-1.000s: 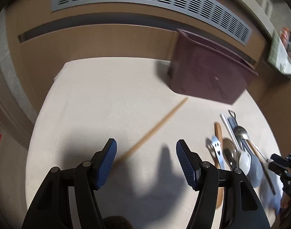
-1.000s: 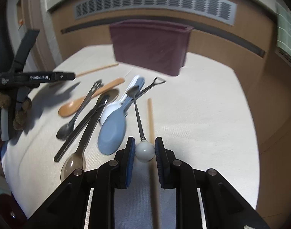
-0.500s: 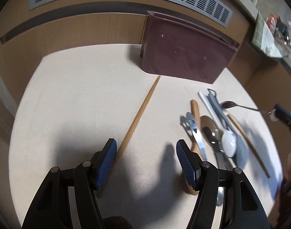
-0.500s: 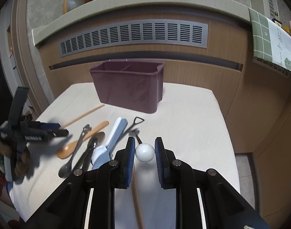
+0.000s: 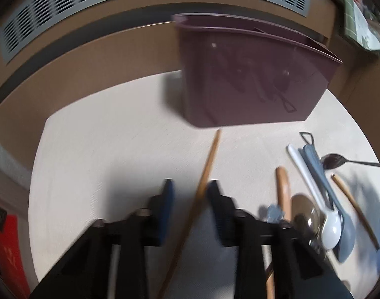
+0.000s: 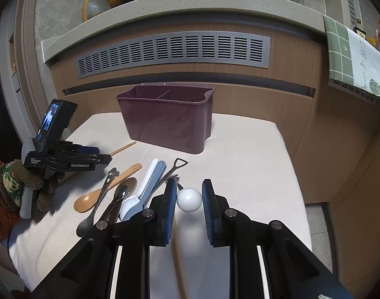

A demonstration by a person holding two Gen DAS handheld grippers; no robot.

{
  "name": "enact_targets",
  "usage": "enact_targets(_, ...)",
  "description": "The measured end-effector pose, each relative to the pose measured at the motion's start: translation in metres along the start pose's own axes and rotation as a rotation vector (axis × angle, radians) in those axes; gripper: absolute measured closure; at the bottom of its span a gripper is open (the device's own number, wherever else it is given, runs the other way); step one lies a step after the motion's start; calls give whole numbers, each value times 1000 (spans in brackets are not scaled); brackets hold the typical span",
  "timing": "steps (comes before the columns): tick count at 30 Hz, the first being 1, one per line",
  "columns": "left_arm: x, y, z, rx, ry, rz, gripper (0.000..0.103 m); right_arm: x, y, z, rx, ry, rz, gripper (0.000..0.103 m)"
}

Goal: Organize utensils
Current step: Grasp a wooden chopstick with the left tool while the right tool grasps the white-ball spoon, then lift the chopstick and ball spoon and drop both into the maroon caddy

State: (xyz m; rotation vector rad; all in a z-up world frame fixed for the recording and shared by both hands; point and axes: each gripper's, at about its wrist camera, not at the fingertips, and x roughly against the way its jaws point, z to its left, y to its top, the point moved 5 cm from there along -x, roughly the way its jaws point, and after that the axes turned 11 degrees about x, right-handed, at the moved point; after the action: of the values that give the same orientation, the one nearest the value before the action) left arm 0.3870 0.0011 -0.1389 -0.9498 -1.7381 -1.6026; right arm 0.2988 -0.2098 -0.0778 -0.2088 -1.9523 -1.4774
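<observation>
Left wrist view: the left gripper (image 5: 190, 199) closing around a long wooden chopstick (image 5: 205, 174), pads not yet pressing.
The right gripper (image 6: 189, 196) clamps a white ball-ended metal spoon (image 6: 189, 199), lifted before the maroon plastic caddy (image 6: 165, 122).

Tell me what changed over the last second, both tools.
The left tool slid over the long wooden chopstick and its jaws are closing around it, not yet pressing. The right tool lifted the white-ball-ended spoon off the table. The maroon caddy and the remaining utensil pile stayed put.
</observation>
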Motion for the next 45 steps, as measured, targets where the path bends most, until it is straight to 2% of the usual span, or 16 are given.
enact_targets(1,-2,3,-5,-13,4,5,94,0,0,0,1,-6,-1,85)
enact_targets(4,-7,6,-17,-64,37,1,96,3,1,-2,1,-18,-5,85)
enact_targets(6,-2,4,-18,-51,12,2,97,6,3,-6,-4,-21,-15,85)
enact_targets(11,45,0,-2,138,-153,-58,97,18,10,-14,-9,-32,-46,85)
enact_targets(16,90,0,8,226,-234,-162,97,23,21,-16,-11,-38,-70,86)
enact_targets(19,110,6,7,241,-244,-221,97,25,30,-13,-7,-33,-87,87)
enact_targets(20,117,11,4,241,-239,-251,97,26,34,-13,-2,-34,-93,99)
enact_targets(21,121,13,4,240,-237,-272,97,28,38,-12,3,-38,-99,103)
enact_targets(24,130,17,7,242,-240,-313,97,32,50,-11,17,-36,-122,103)
enact_targets(29,134,10,16,279,-258,-310,97,31,54,-12,48,0,-109,102)
enact_targets(31,134,5,17,287,-263,-307,97,30,46,-12,62,52,-78,96)
enact_targets(35,135,-4,22,311,-272,-306,97,10,1,-17,81,177,94,91)
enact_targets(37,138,-9,24,316,-270,-315,97,3,-28,-26,36,167,181,91)
enact_targets(39,141,-14,24,308,-260,-325,97,4,-48,-38,-23,133,213,91)
enact_targets(41,141,-18,24,302,-256,-322,97,4,-73,-58,-150,96,244,87)
enact_targets(45,137,-20,25,308,-245,-309,97,-4,-112,-75,-336,134,304,87)
